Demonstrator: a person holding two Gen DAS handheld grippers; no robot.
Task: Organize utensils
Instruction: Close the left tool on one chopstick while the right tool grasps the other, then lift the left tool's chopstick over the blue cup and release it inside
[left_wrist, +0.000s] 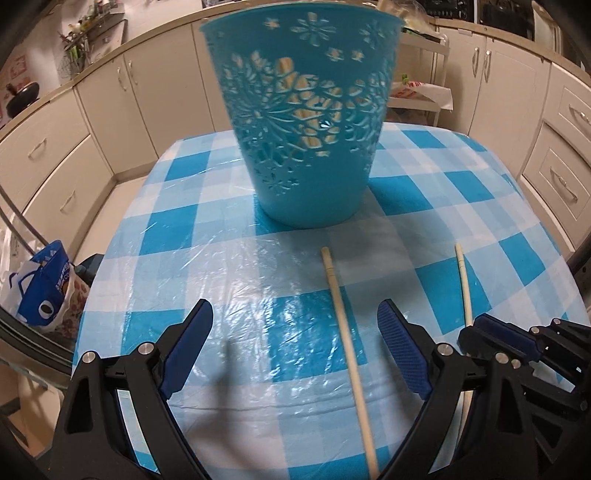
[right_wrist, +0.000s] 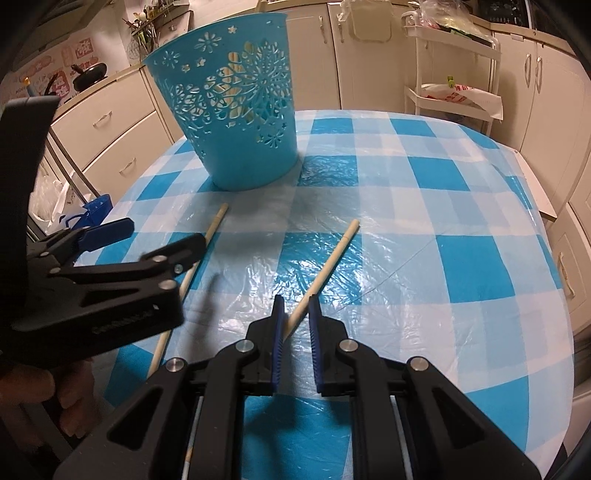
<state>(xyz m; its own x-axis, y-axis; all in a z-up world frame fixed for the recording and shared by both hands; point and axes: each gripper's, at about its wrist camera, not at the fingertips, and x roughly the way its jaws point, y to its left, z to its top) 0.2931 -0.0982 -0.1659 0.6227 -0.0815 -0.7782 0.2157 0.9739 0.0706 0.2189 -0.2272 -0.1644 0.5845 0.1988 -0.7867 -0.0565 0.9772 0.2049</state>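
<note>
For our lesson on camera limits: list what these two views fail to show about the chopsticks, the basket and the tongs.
- Left chopstick: near end cut off by the left view's bottom edge.
- Right chopstick: near end hidden between the right tongs; firm contact unclear.
- Basket contents: pale shapes behind cut-outs, blurred in the left view.
- Left tongs: open.

2 chopsticks (right_wrist: 327, 264) (right_wrist: 192, 273), 1 blue basket (right_wrist: 236, 110), 2 hand-held grippers (right_wrist: 295, 306) (left_wrist: 295, 325), 1 checked tbl (right_wrist: 443, 221)

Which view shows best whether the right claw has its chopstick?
Right wrist view. The right claw straddles the right chopstick with pads nearly closed; contact isn't clear. The left wrist view shows only that chopstick's far end and the claw's side, with the grip point hidden.
</note>
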